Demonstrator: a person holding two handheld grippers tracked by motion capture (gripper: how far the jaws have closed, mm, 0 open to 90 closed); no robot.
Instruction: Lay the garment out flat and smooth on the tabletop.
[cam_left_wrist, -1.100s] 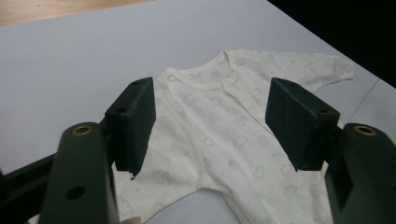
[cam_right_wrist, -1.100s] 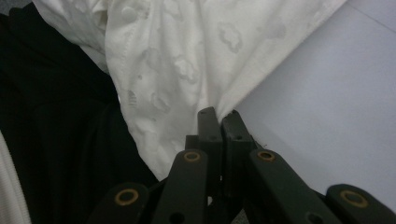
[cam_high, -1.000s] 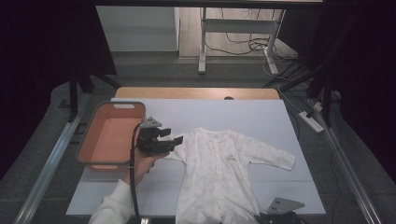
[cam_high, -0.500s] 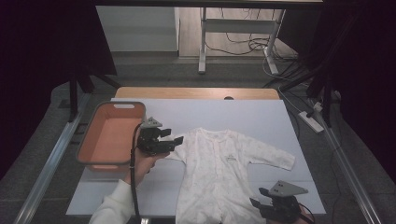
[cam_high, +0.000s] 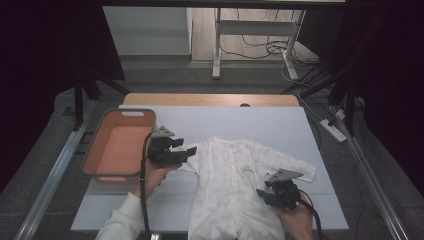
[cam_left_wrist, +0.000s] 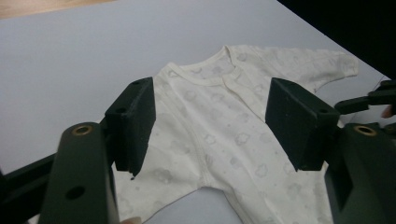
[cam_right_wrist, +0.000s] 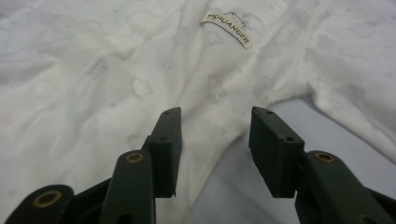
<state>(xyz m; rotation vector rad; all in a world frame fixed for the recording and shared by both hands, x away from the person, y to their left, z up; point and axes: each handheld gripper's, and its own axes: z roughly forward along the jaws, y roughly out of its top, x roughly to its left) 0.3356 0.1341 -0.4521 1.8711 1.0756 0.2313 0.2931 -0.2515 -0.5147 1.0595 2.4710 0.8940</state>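
Desk (cam_high: 260, 125), grey-white top, bearing all items. Baby romper (cam_high: 235, 190), cream with faint print, spread flat front-up at desk centre. Orange bin (cam_high: 120, 145) at left edge. Left hand-held gripper (cam_high: 181, 152), jaws apart above the romper's sleeve. Right hand-held gripper (cam_high: 263, 194), jaws just closing, nothing gripped, at the romper's side edge under the other sleeve.

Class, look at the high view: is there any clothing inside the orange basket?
No, the orange basket holds nothing, and the white baby romper lies spread flat on the table beside it.

Cream romper (cam_high: 230, 185), faint, perhaps cloud, print; orange basket (cam_high: 120, 150).
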